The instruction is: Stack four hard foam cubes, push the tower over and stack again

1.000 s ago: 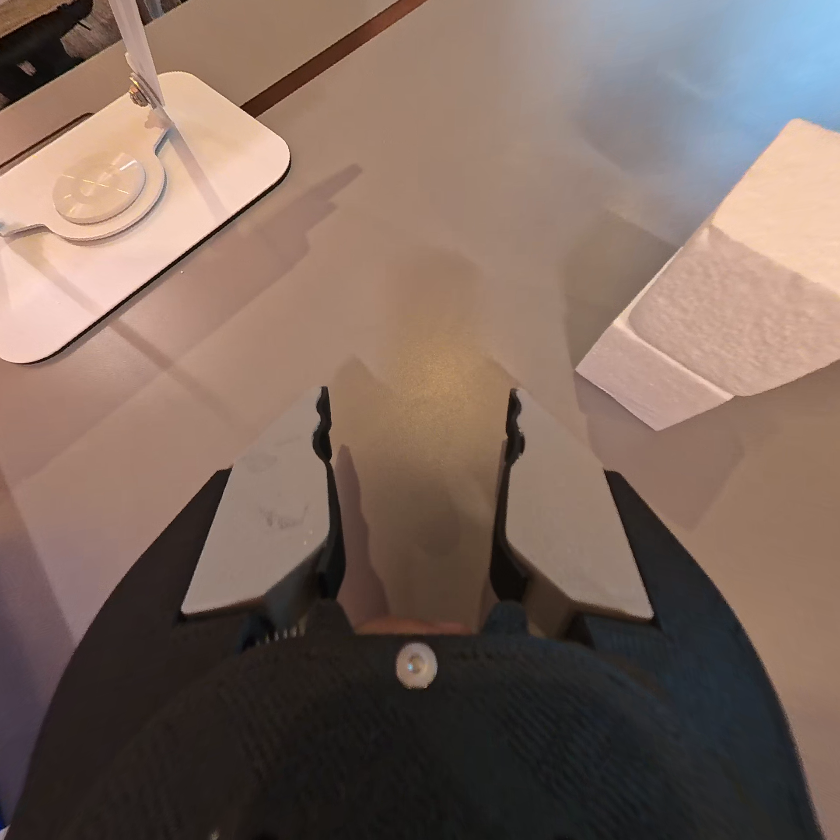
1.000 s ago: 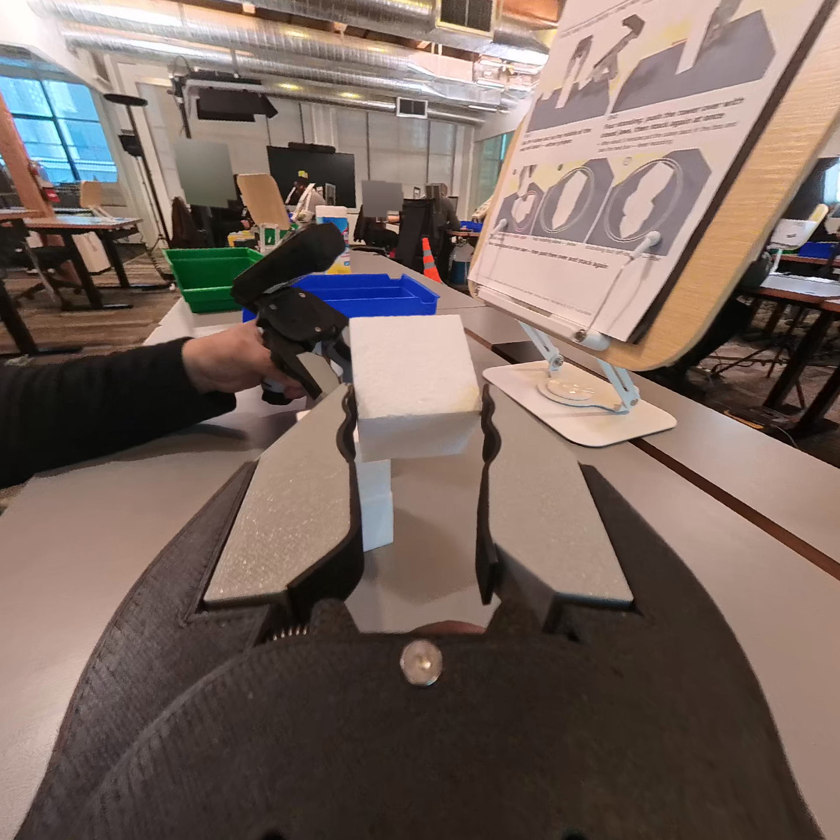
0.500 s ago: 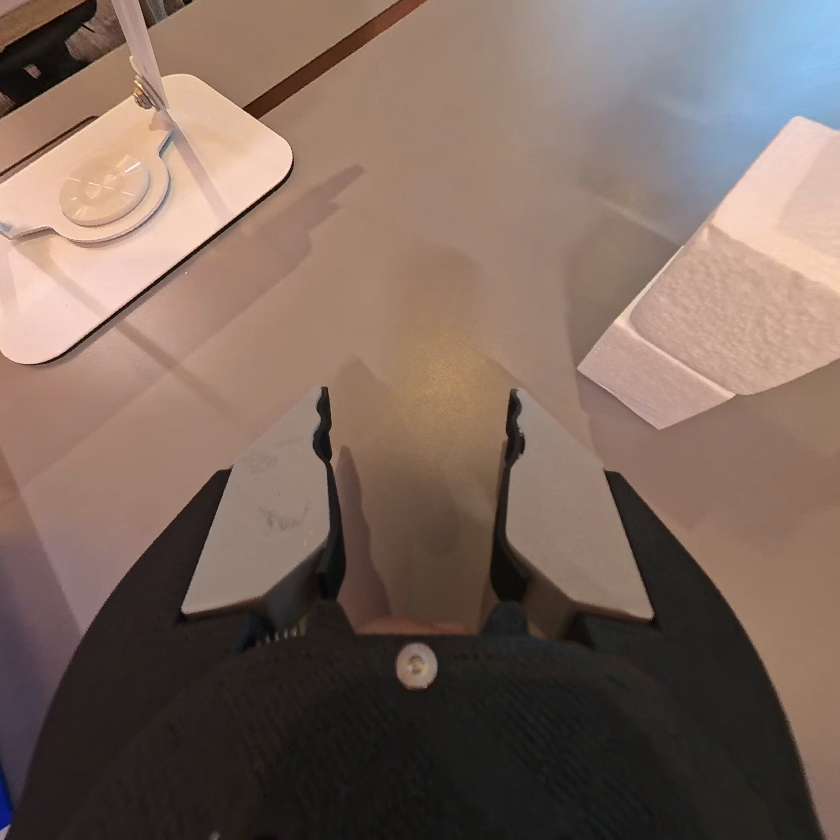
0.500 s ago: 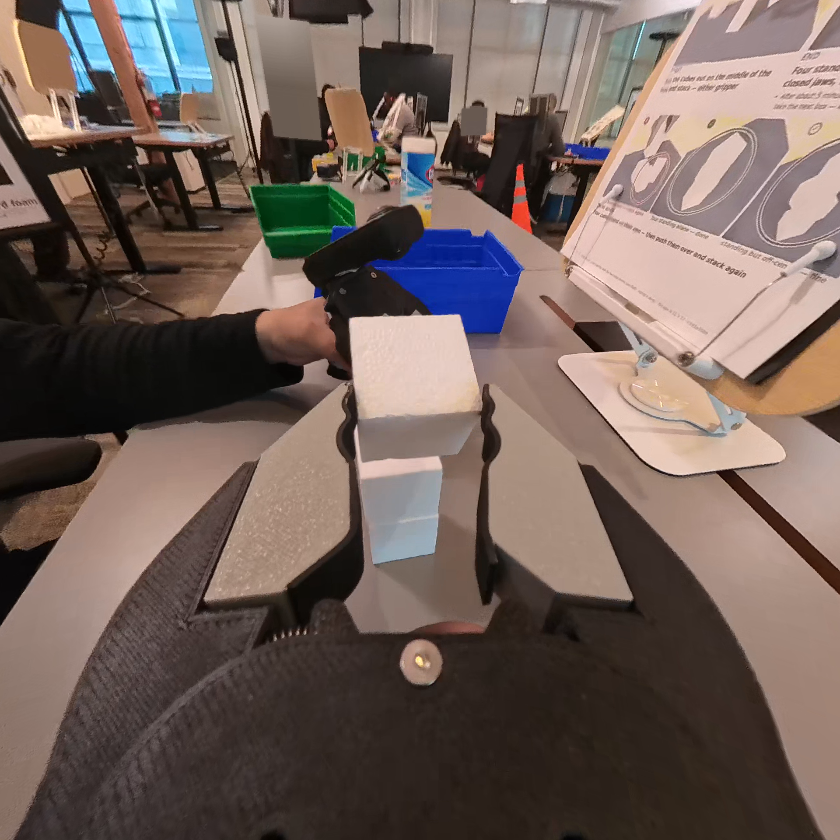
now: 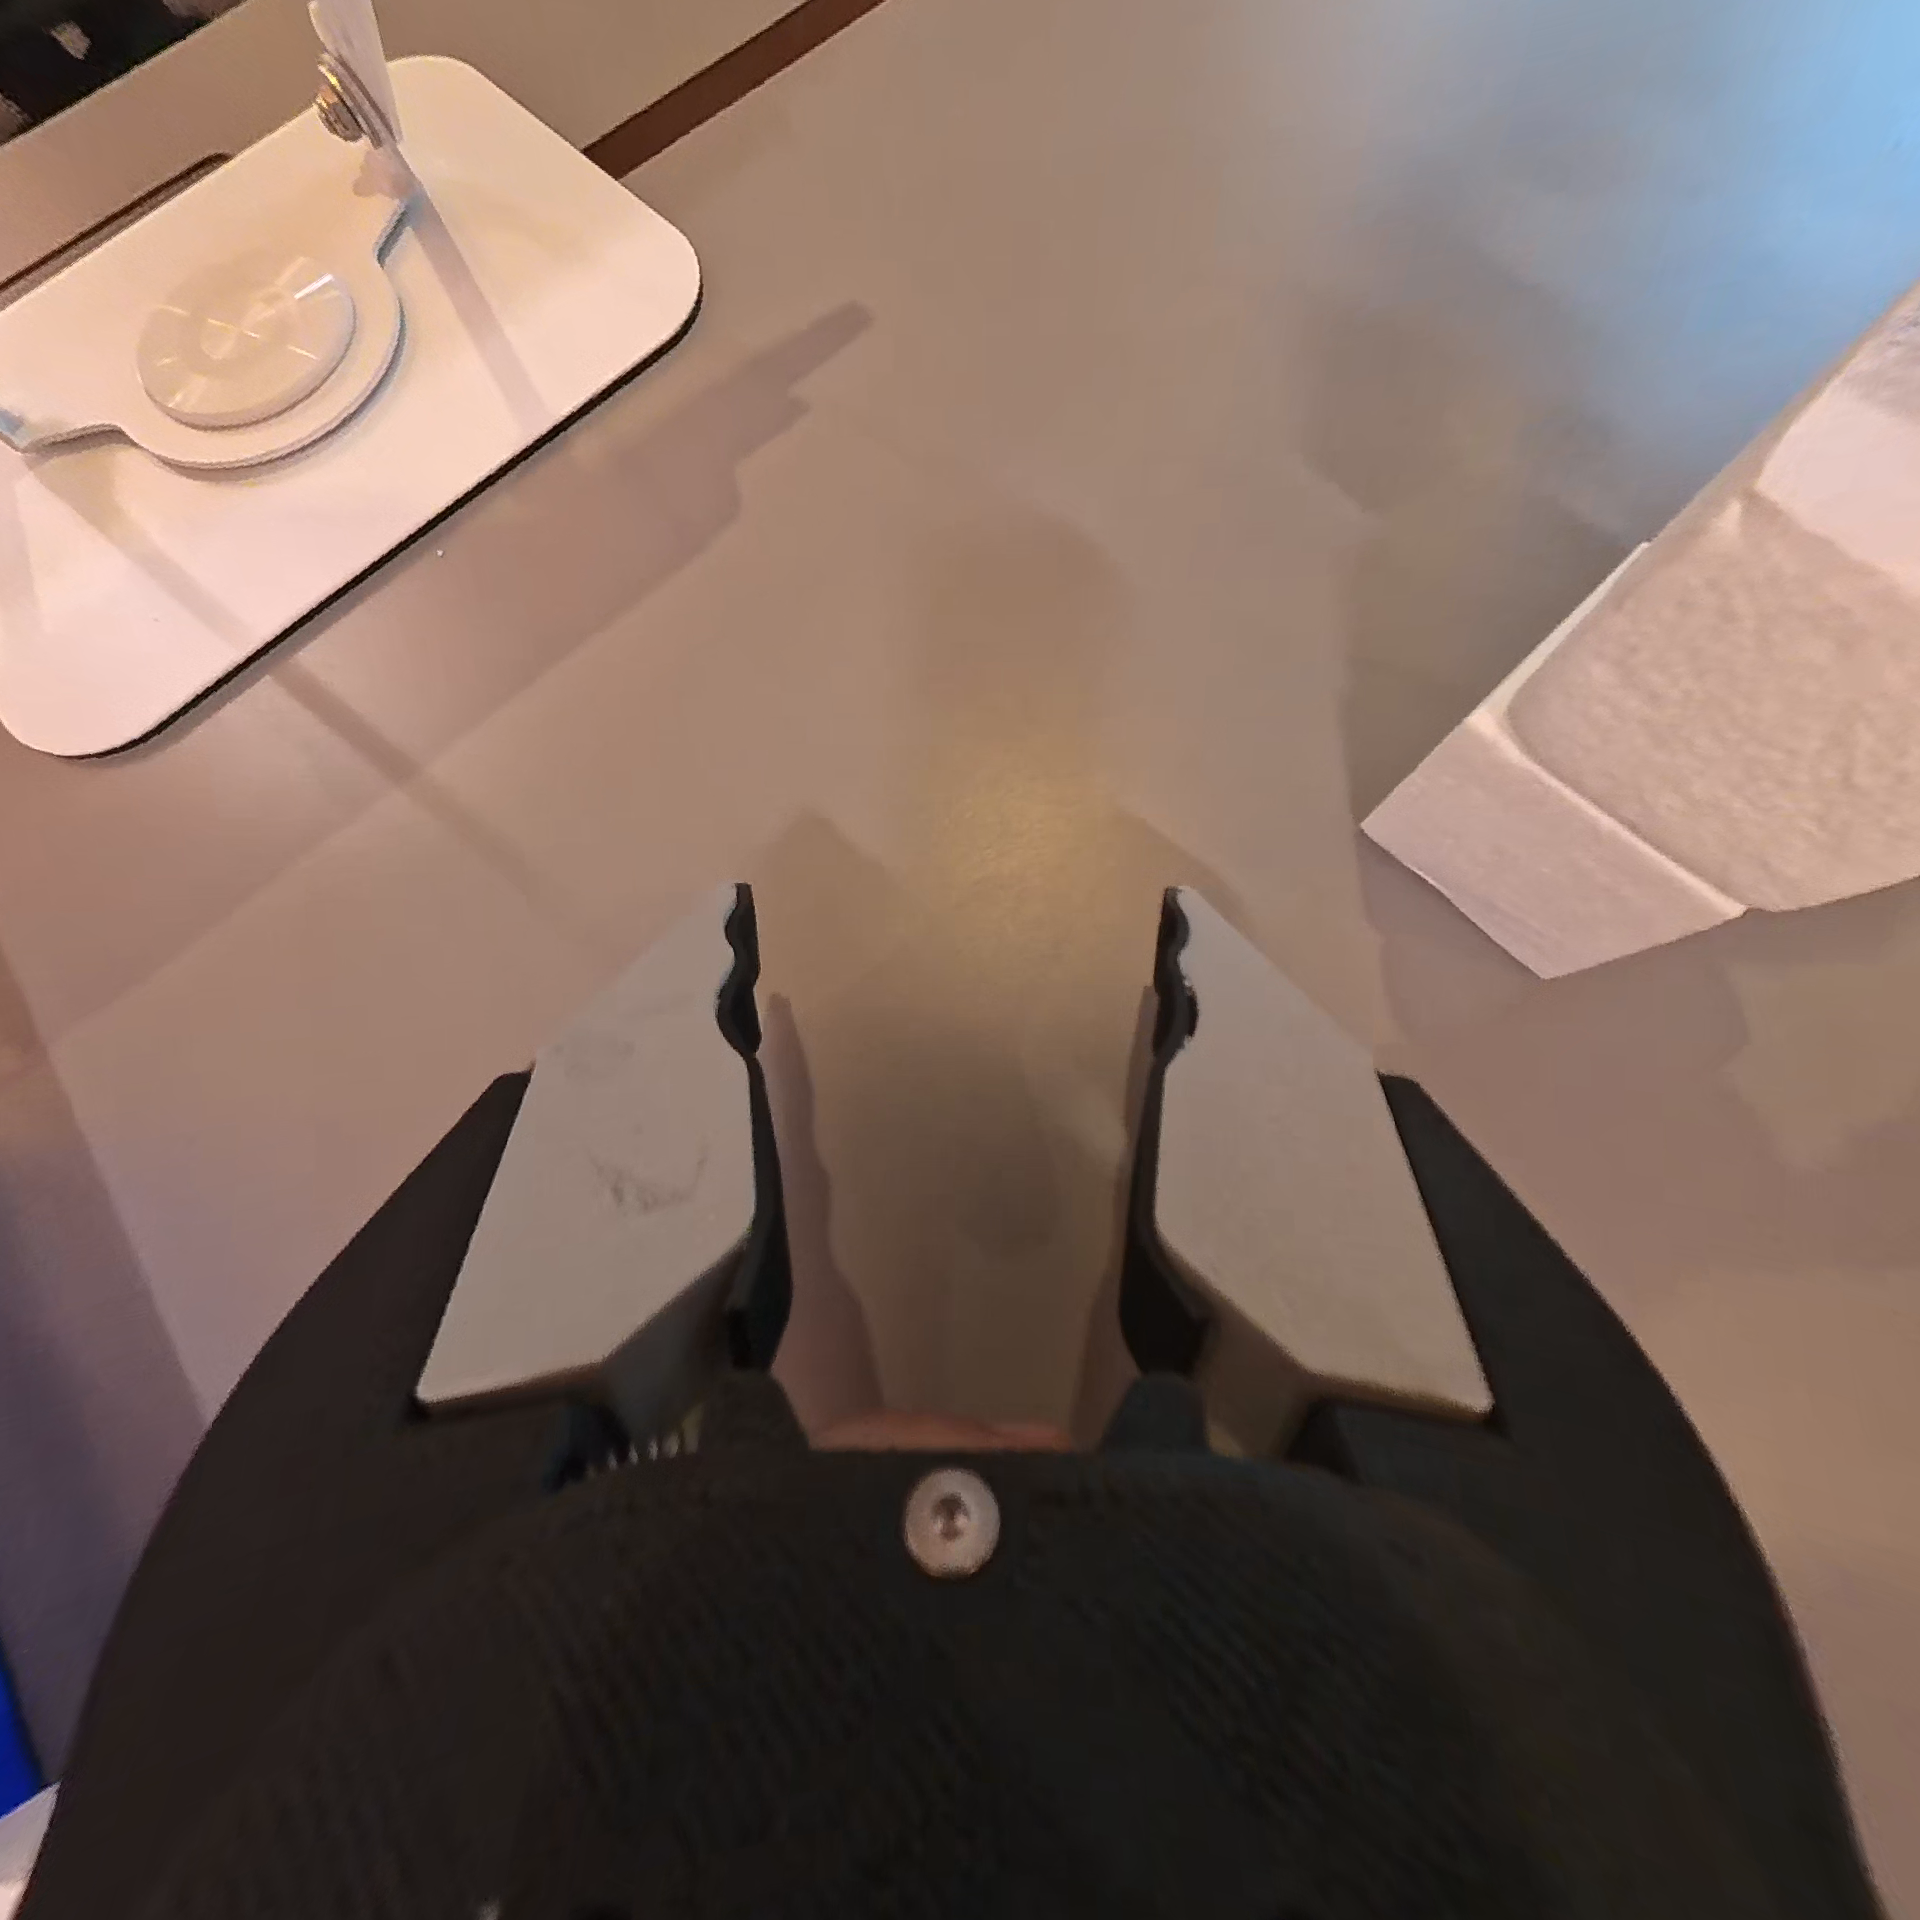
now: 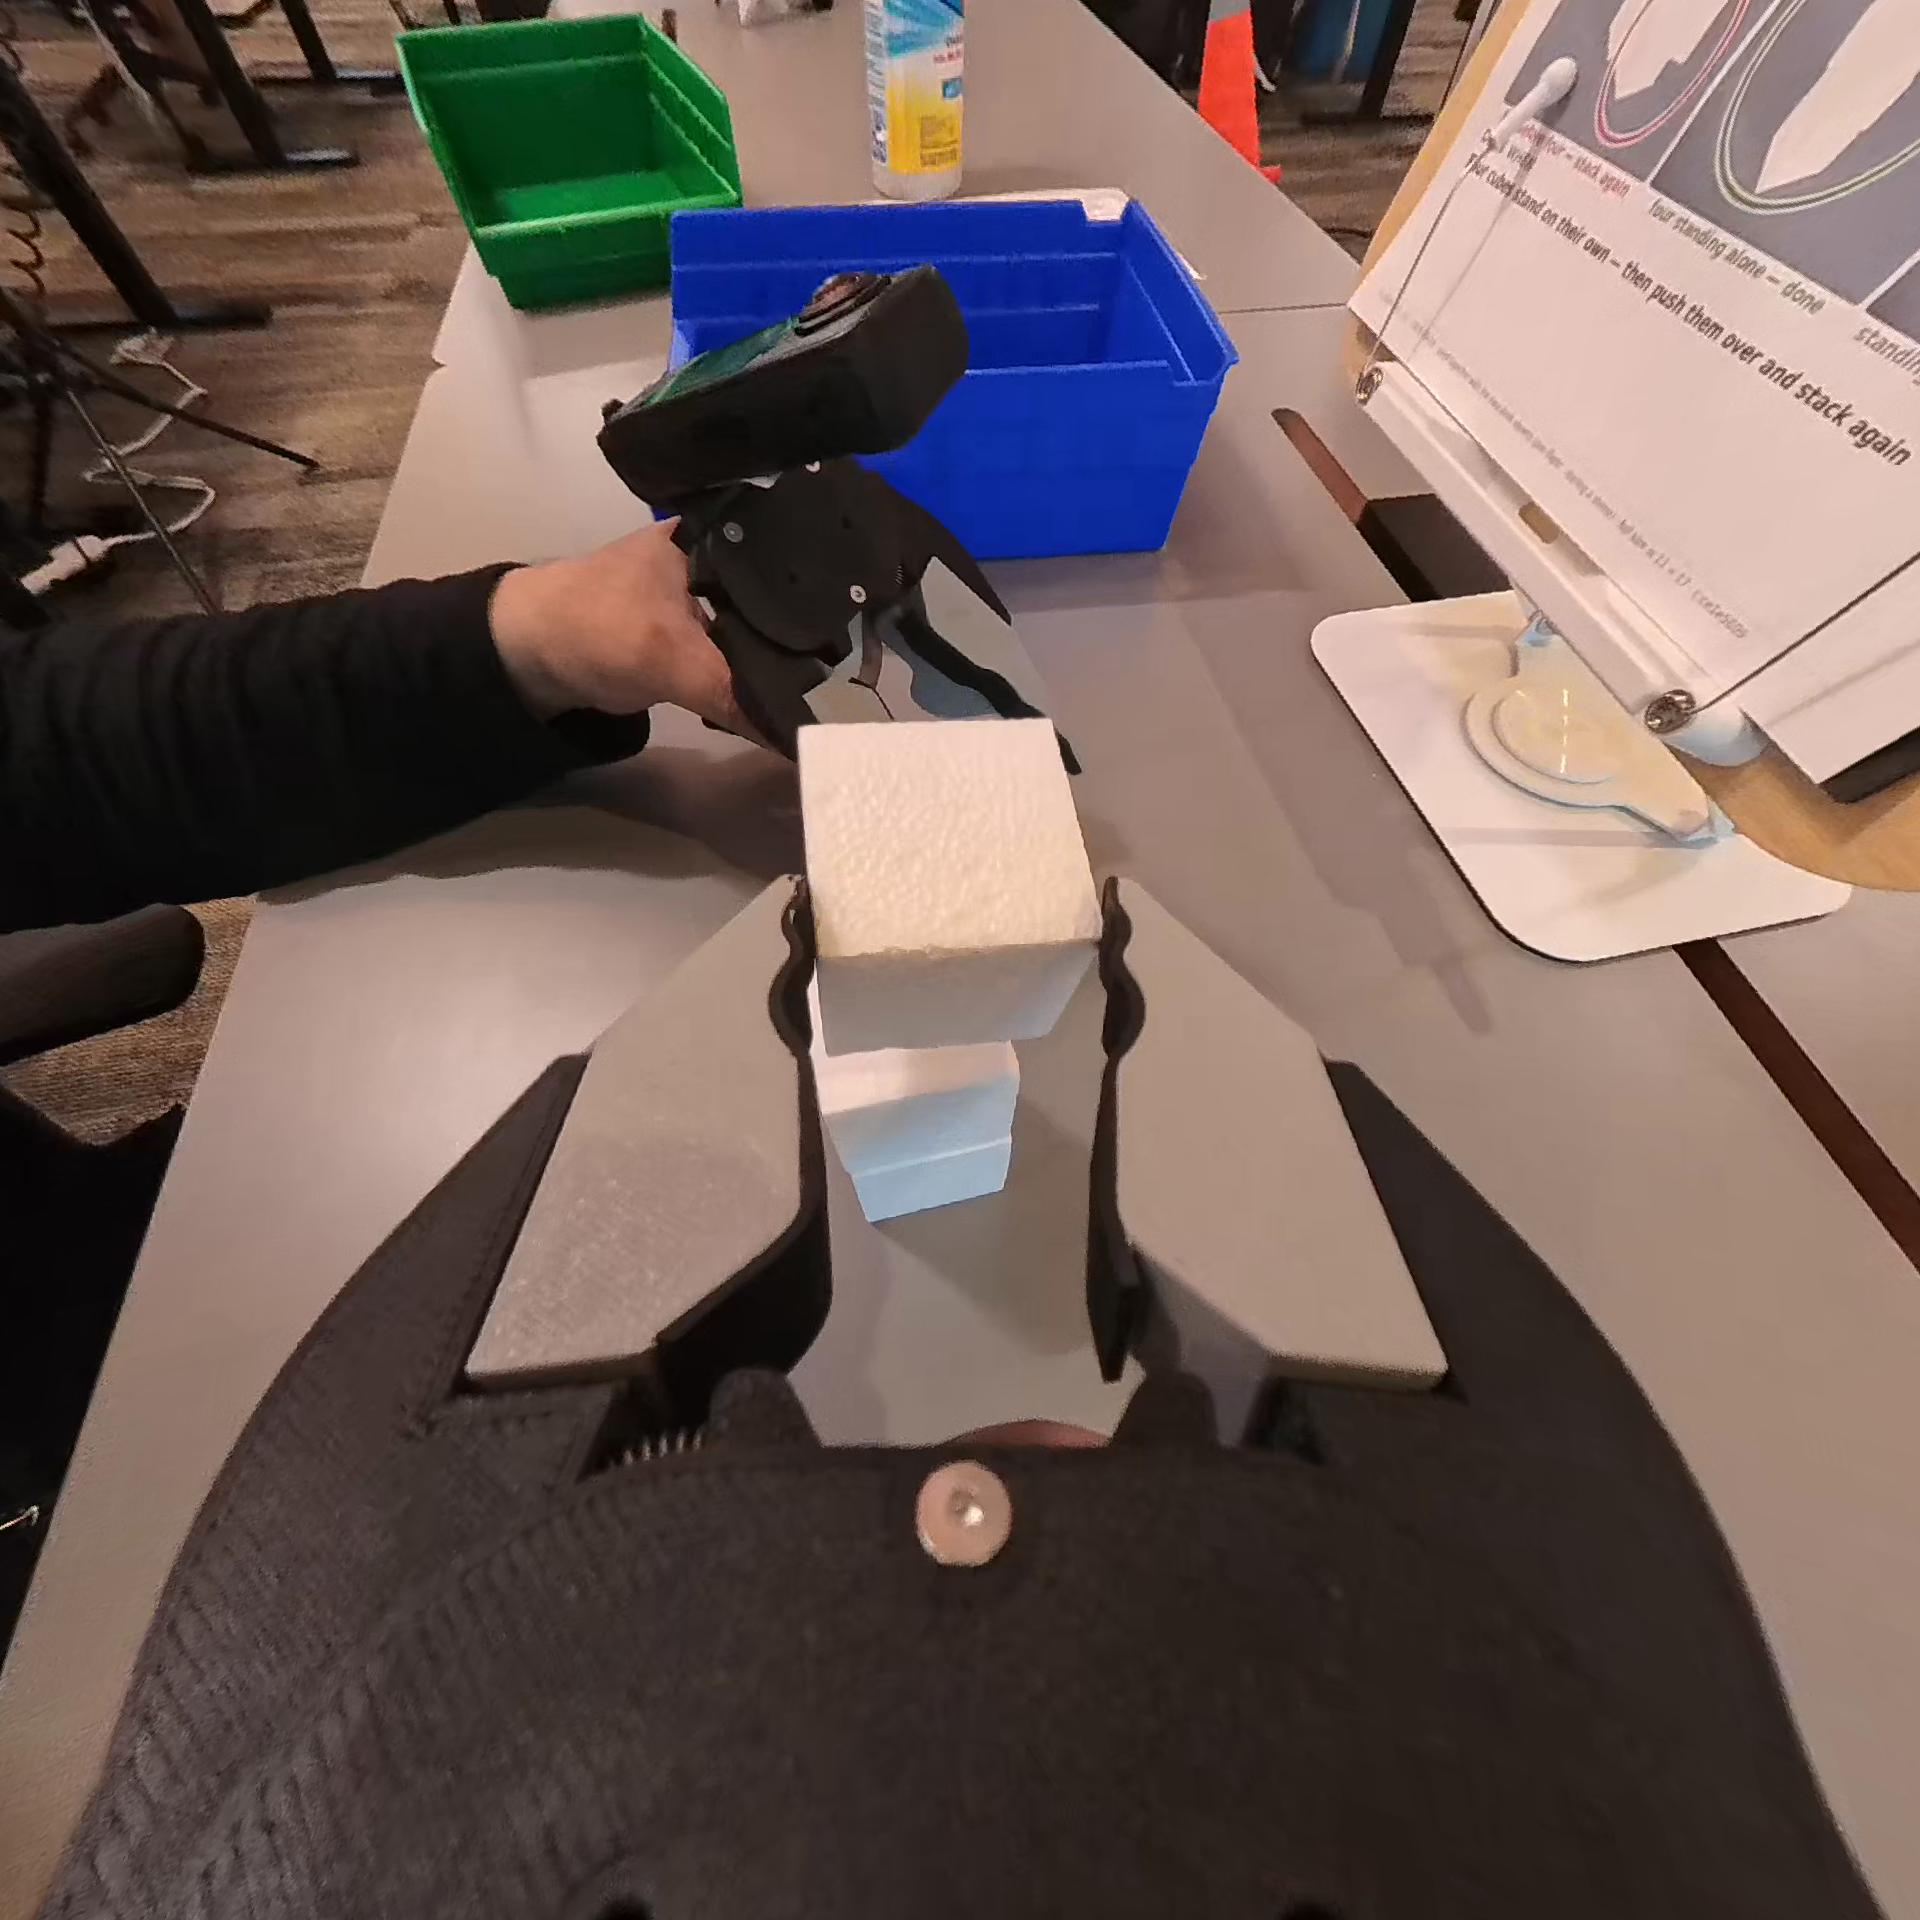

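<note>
My right gripper (image 6: 951, 935) is shut on a white foam cube (image 6: 940, 842), with both pads pressed on its sides. It holds the cube over a stack of two white foam cubes (image 6: 920, 1127) on the grey table (image 6: 468, 1039). I cannot tell whether the held cube touches the stack. My left gripper (image 5: 956, 935) is open and empty, low over bare table. The stack (image 5: 1683, 748) is at its right edge. In the right wrist view the left gripper (image 6: 935, 707) is just behind the held cube, held by a hand (image 6: 613, 634).
A blue bin (image 6: 1039, 436) and a green bin (image 6: 571, 135) stand at the far end of the table, with a spray bottle (image 6: 914, 94) behind them. A white stand base (image 6: 1558, 810), also in the left wrist view (image 5: 312, 364), carries an instruction board (image 6: 1714, 260) at the right. Tip to tip, the grippers are about 20 cm apart.
My right gripper has risen and tilted down, bringing the held cube over the two-cube stack. The grasp stays the same. My left gripper stays open and has barely moved.
</note>
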{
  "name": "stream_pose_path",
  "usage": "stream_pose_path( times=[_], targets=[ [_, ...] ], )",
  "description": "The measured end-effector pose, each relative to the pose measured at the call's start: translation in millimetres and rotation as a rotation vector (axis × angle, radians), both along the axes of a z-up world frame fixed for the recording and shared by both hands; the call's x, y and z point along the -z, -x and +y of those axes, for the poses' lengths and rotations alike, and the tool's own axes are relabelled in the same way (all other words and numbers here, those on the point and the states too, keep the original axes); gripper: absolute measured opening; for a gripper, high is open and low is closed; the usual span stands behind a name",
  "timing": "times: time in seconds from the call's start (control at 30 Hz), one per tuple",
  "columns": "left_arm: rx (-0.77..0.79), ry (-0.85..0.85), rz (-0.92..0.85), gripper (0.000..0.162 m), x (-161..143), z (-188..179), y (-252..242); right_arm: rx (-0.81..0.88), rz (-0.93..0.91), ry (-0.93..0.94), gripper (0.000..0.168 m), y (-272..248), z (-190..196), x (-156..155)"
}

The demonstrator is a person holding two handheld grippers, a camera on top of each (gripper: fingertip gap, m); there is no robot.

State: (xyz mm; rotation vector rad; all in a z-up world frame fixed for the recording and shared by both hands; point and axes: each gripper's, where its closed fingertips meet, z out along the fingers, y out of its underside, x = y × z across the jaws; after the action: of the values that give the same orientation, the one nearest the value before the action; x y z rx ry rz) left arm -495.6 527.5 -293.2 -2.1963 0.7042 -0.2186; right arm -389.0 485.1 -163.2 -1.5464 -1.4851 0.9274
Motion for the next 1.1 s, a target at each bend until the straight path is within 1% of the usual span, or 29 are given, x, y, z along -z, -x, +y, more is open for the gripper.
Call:
stream_pose_path(
  times=[0.8,1.1],
  targets=[
    [0.013,0.003,0.008,0.075,2.2,-1.1,-2.6,-0.044,-0.077,-0.006,0.053,2.3,-8.2,18.1],
    [0.012,0.0,0.007,0.075,1.4,-0.9,-2.6,-0.047,-0.079,-0.014,0.053,2.1,-8.2,18.5]
  ],
)
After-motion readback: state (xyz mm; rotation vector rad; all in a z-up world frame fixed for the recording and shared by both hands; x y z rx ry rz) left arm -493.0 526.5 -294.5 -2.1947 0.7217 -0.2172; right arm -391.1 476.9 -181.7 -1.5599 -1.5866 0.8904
